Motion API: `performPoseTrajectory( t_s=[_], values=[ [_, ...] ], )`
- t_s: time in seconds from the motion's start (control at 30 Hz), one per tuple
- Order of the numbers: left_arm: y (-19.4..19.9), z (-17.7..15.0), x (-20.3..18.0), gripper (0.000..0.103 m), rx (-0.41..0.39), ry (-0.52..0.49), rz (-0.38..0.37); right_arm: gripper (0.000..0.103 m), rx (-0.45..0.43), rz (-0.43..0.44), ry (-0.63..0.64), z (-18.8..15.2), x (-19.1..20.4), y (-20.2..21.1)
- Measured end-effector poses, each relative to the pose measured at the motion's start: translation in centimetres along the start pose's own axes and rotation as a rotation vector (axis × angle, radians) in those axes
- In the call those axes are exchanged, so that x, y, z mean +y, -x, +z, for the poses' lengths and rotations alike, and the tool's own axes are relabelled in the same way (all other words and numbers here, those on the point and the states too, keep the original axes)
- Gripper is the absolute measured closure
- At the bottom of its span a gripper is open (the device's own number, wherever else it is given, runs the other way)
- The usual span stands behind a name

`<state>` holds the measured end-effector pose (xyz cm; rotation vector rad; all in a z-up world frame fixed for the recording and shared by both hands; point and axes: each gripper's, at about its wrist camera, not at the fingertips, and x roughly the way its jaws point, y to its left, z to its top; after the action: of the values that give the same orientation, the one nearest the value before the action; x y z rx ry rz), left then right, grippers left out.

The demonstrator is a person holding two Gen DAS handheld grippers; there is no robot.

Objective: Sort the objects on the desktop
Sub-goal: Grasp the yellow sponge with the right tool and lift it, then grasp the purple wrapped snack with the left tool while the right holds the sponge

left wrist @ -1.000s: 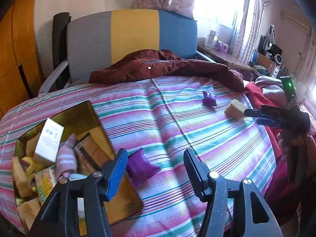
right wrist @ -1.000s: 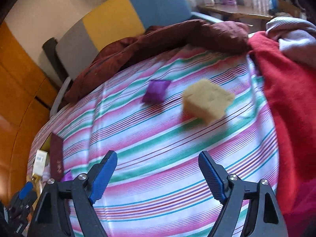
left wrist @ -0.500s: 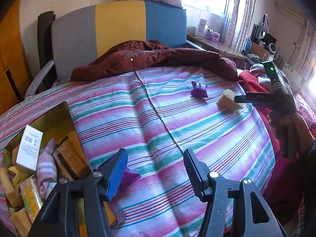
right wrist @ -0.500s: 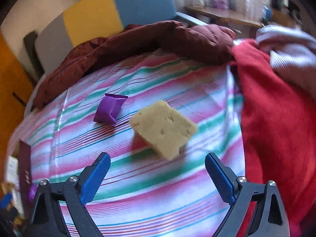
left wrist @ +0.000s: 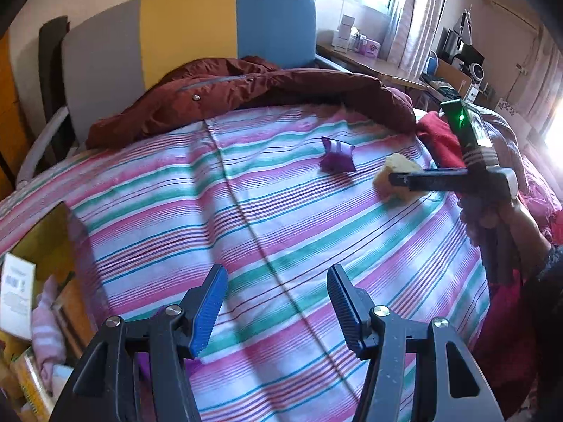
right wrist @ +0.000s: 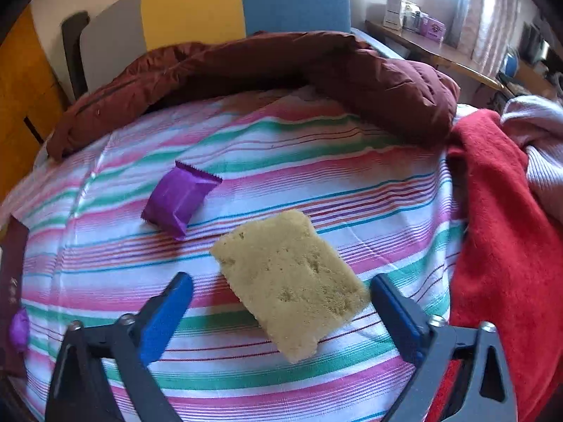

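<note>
Sponge, yellow and porous, lies on the striped bedspread toward its right side, between the blue pads of the right gripper; the pads stand clear of it on both sides and its jaws are closing. A purple snack packet lies just beyond it to the left, apart from it. No writing on the packet or sponge can be read.

The left wrist view shows what the right does not: an open yellow box at the near left holding a white carton with a printed label too small to read, a pink striped cloth and other packs. It also shows a person's hand holding the right gripper, a green light lit on top. The left gripper hangs over bare bedspread with its jaws apart and nothing between them.

A maroon jacket lies across the far end, a red blanket on the right.

Compared with a second ago, the sponge sits much nearer the right gripper, now inside its span, and the box has slid toward the left edge of the left wrist view.
</note>
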<state>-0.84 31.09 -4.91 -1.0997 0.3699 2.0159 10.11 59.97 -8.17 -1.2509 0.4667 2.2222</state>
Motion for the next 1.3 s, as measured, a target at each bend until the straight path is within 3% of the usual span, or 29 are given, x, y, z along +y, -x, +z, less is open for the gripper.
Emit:
performPoseTrajectory(
  t_s=[0.03,0.17,0.63,0.97,1.3],
  values=[
    [-0.4,0.3,-0.3,0.043,0.005,-0.003,-0.004,0.027,0.009,-0.012,0.012,-0.1,0.3,-0.1],
    [-2.0,1.8,-1.4,0.043,0.012,-0.025,-0.016,0.035,0.016,-0.026,0.017,-0.1,0.1,-0.2],
    [-9.0,7.8,-3.7,0.043,0.052,-0.032,-0.055,0.036,0.023,-0.006,-0.048,0.1,-0.6,0.5],
    [-14.3,12.2,-7.5,0.043,0.053,-0.152,-0.075,0.036,0.037,-0.019,-0.069,0.0,-1.1,0.5],
    [-18.7,13.7,-8.5,0.045,0.087,-0.192,-0.031,0.036,0.019,-0.016,-0.077,0.3,-1.4,0.9]
  ],
)
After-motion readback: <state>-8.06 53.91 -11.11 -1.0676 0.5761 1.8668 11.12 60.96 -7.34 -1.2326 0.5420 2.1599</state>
